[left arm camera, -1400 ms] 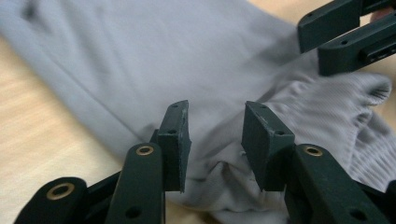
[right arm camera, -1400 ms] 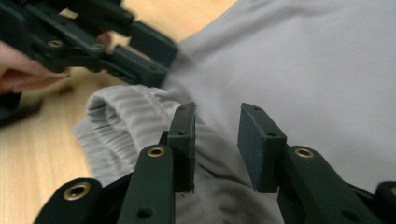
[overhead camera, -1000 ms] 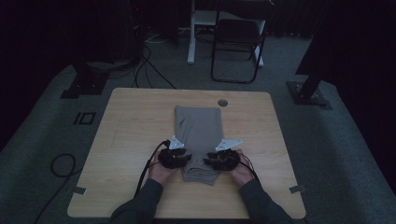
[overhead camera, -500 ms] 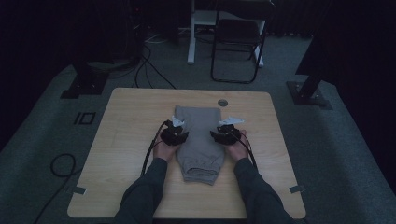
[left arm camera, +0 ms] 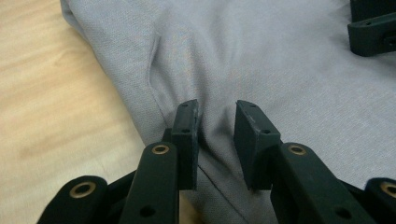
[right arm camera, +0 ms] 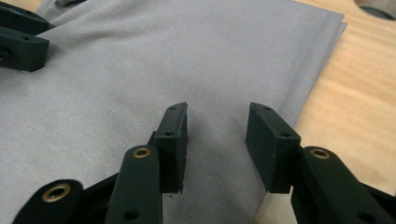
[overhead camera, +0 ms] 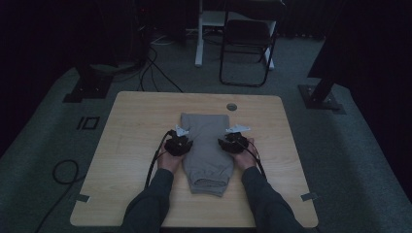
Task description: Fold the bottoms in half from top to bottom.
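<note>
Grippers point(overhead camera: 182, 144) point(overhead camera: 232, 142) half-open — over grey garment point(overhead camera: 206, 150)

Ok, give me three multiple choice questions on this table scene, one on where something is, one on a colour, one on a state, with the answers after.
1. Where does the folded garment lie on the table?
A. along the middle, between the two grippers
B. at the far left corner
C. hanging off the near edge

2. What colour is the garment?
A. red
B. grey
C. dark blue

3. How do the left gripper's jaws stand?
A. apart, over the cloth
C. shut on a cable
B. shut tight with nothing between

Answers:
1 A: the high view shows it mid-table, with the left gripper and the right gripper at its two sides.
2 B: both gripper views show grey fabric.
3 A: the left gripper view shows a gap between the pads, with cloth beneath; the jaws have just been closing.
</note>
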### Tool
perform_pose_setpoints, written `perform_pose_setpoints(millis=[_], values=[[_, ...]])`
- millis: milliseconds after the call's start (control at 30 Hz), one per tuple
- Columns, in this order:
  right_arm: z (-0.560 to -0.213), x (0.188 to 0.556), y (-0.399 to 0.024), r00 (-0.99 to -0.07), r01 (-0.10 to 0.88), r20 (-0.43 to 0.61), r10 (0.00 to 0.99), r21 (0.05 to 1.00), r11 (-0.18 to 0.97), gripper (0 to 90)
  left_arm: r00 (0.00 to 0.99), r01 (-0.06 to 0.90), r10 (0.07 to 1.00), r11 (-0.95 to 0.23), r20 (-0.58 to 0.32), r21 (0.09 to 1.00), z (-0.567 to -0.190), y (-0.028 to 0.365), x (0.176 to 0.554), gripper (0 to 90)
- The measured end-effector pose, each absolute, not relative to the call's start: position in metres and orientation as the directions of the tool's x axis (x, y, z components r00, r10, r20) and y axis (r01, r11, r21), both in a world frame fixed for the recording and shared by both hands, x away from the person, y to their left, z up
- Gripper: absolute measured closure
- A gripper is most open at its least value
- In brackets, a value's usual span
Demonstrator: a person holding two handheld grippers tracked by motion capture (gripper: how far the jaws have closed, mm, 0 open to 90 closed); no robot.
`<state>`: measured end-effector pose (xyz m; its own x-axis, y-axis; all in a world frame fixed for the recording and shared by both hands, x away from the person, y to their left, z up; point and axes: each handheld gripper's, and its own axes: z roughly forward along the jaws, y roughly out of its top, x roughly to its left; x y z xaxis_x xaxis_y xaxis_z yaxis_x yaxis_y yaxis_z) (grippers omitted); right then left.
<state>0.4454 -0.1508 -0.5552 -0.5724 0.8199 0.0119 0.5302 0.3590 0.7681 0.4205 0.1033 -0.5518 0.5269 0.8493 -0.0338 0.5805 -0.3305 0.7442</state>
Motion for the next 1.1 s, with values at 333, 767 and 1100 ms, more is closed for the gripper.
perform_pose_setpoints(millis=[333,767,1100], values=[[-0.552,0.402,-0.152,-0.623,0.529,0.015,0.782,0.745,0.407,64.2,0.573,0.565,0.818,-0.351,-0.048,0.747,-0.553,0.109,0.373,70.3],[-0.552,0.353,-0.157,-0.671,0.513,0.037,0.740,0.744,0.429,65.6,0.601,0.571,0.797,-0.375,-0.061,0.730,-0.551,0.109,0.325,70.3],[-0.552,0.339,-0.154,-0.692,0.502,0.030,0.722,0.739,0.450,67.3,0.601,0.561,0.798,-0.382,-0.044,0.734,-0.551,0.105,0.307,69.1]])
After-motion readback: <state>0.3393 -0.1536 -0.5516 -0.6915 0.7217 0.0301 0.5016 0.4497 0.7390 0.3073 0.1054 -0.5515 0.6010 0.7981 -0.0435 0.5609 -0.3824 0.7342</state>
